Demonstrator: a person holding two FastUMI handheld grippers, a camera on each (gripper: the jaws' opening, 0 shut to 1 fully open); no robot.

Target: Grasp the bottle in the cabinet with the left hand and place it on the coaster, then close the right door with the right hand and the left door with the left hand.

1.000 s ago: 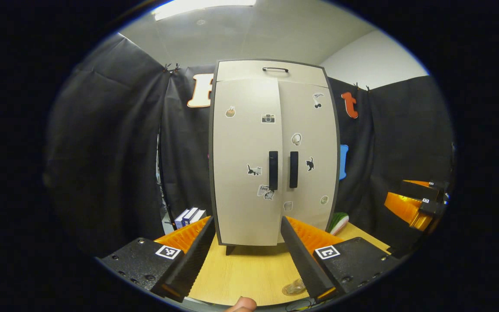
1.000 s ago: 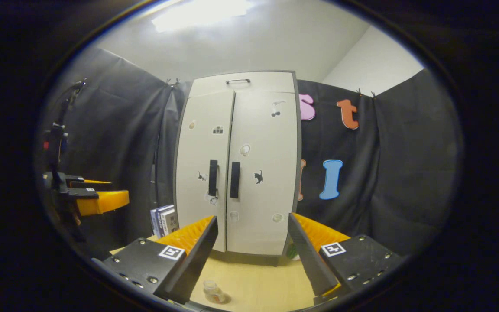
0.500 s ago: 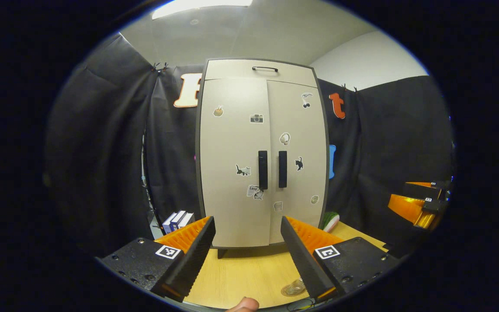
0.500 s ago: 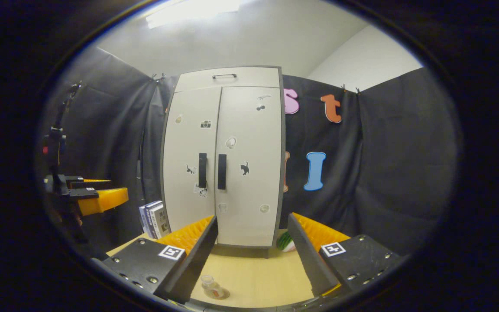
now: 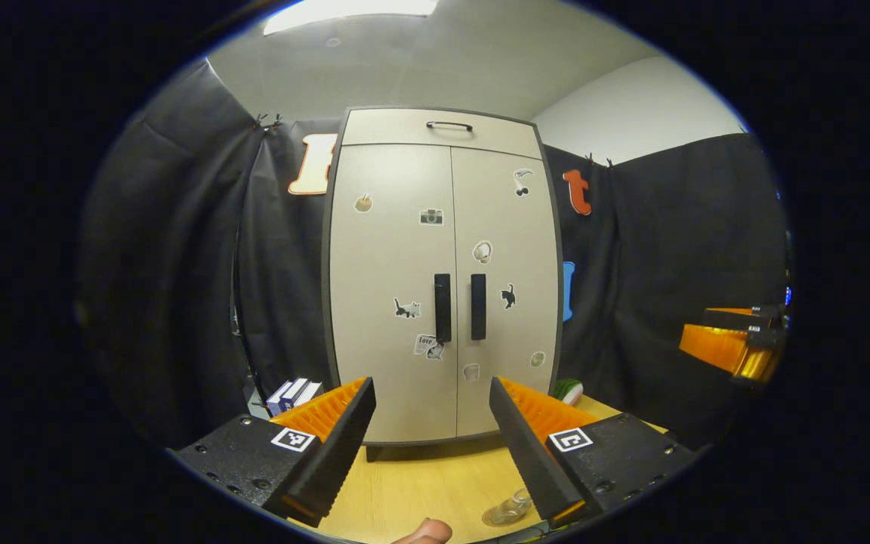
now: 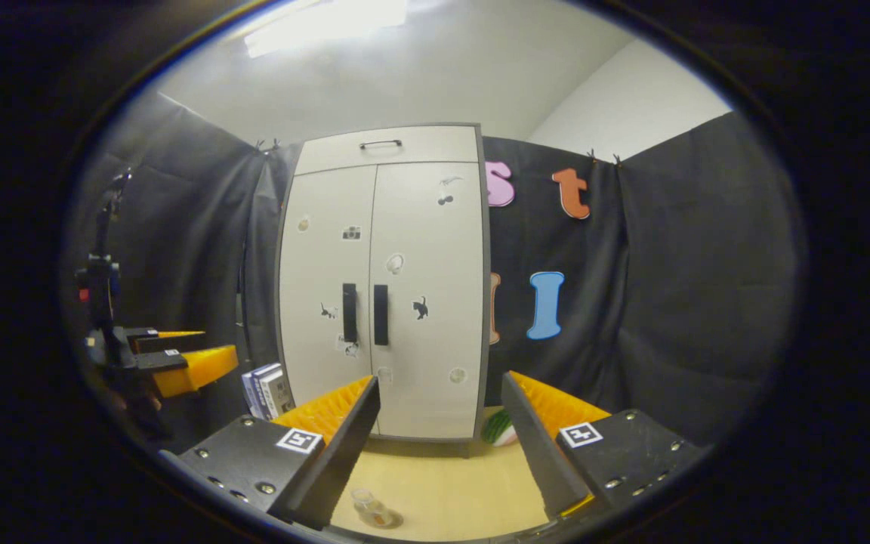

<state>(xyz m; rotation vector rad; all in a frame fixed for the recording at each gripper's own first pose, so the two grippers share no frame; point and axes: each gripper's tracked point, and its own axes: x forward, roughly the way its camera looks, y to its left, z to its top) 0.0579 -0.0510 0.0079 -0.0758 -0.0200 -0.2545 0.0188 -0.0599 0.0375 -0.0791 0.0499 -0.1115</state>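
The pale cabinet stands at the back of the wooden table, both doors flush, with the left handle and right handle side by side. The small clear bottle stands upright near the table's front edge, on a round coaster; the right gripper view has the bottle beside my right gripper's left finger. My left gripper is open and empty, well back from the doors. My right gripper is also open and empty, facing the cabinet.
Books stand left of the cabinet, and a green-and-white object lies at its right foot. The right gripper hangs at the far right, the left gripper at the far left. A fingertip shows at the bottom edge.
Both grippers have drawn back from the cabinet, which now looks smaller and sits further left in each view. The bottle has stayed in place.
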